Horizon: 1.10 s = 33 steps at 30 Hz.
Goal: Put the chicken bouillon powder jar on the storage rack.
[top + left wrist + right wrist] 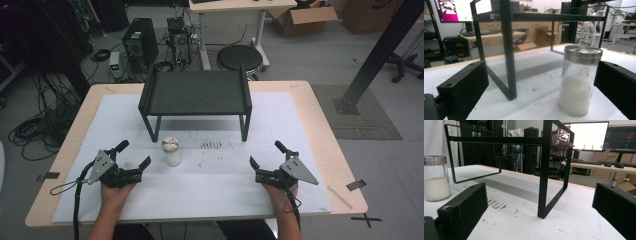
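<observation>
In the high view the lower part of each forearm is cut off by the bottom edge, and the cable of the left gripper (131, 155) runs out of the picture at the near left. The floor under the black shelf (195, 93) is hidden by its top plate.

The glass jar (171, 151) stands upright on the white mat (225, 190), just near of the shelf's left front leg. It has a metal lid and is about half full of white grains; what the grains are cannot be told. In the left gripper view the jar (579, 80) is between the 2 jaws, closer to the right one, but not touching.

The left gripper has its jaws wide apart and holds nothing. The right gripper (265, 154) rests at the near right of the mat, well apart from the jar, also with wide jaws and nothing between them.

Dark small marks (211, 145) lie on the mat near the middle.
</observation>
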Available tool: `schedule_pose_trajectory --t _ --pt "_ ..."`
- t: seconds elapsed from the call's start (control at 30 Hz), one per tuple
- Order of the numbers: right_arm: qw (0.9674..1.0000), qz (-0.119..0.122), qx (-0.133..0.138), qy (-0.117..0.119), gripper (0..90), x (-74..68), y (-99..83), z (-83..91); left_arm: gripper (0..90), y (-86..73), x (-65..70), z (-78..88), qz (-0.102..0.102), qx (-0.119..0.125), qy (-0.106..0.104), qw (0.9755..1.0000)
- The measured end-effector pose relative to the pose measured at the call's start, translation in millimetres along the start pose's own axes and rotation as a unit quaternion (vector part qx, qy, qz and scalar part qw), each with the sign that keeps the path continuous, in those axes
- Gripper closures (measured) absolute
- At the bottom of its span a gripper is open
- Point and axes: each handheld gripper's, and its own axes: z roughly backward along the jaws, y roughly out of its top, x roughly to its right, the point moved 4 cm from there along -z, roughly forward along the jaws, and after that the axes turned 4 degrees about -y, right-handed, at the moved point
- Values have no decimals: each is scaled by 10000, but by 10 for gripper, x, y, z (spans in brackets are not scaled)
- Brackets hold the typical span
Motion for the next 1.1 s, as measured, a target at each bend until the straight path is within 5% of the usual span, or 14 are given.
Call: schedule_pose_trajectory --t 0.13,0.33,0.5,0.8,1.1 --pt "10000 3 16 5 0 -2 1 4 2 85 -18 15 86 0 -136 9999" --pt "10000 -4 29 18 0 1 1 5 2 234 39 -36 -135 -261 -437 9986" --pt "10000 -7 36 28 0 0 1 8 2 304 84 -97 -97 -378 -682 9969" --pt "10000 5 58 41 0 -2 2 11 2 356 190 -244 -46 -746 -1070 9914" --pt "10000 -2 73 62 0 -1 2 13 2 351 275 -406 -68 -1143 -1201 9861"
